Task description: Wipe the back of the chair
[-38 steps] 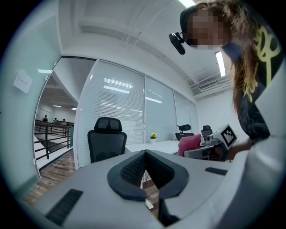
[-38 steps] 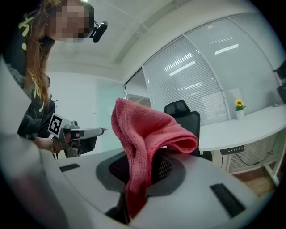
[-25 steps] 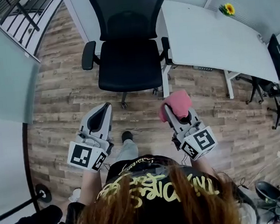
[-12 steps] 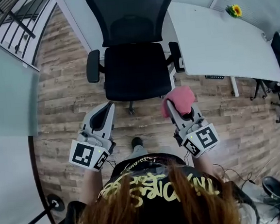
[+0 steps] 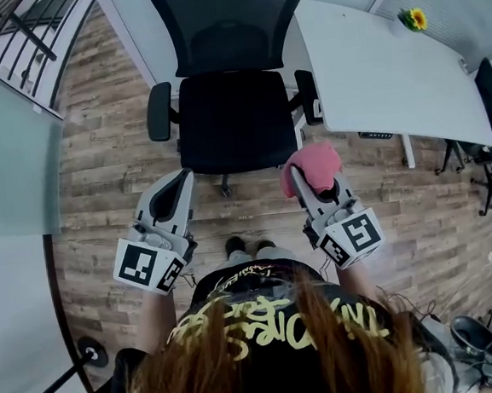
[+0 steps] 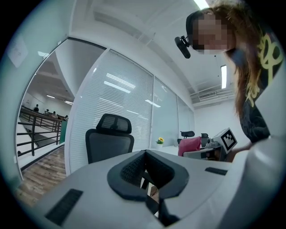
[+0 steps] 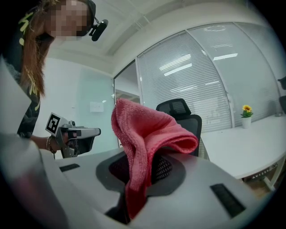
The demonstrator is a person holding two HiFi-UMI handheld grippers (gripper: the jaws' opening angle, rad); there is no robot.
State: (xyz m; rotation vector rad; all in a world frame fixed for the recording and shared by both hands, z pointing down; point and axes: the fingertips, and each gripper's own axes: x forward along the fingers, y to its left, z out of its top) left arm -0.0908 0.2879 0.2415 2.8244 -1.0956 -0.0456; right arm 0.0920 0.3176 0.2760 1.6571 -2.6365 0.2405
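A black mesh-backed office chair [image 5: 233, 73] stands in front of me with its seat facing me; it also shows as a chair [image 6: 109, 142] in the left gripper view and behind the cloth as a chair [image 7: 190, 120] in the right gripper view. My right gripper [image 5: 300, 178] is shut on a pink cloth [image 5: 312, 167] that bunches above its jaws, the cloth [image 7: 145, 143] filling the right gripper view. My left gripper [image 5: 181, 184] is shut with nothing between its jaws. Both grippers hover short of the seat's front edge.
A white desk [image 5: 389, 76] with a small yellow flower pot [image 5: 410, 19] sits right of the chair, close to its armrest. A glass partition [image 5: 9, 126] and railing run along the left. More black chairs [image 5: 490, 101] stand at far right. Wood floor [image 5: 107, 178] lies around the chair.
The view has shifted closer to the chair over the last second. Both grippers hold their pose, the cloth still in the right one.
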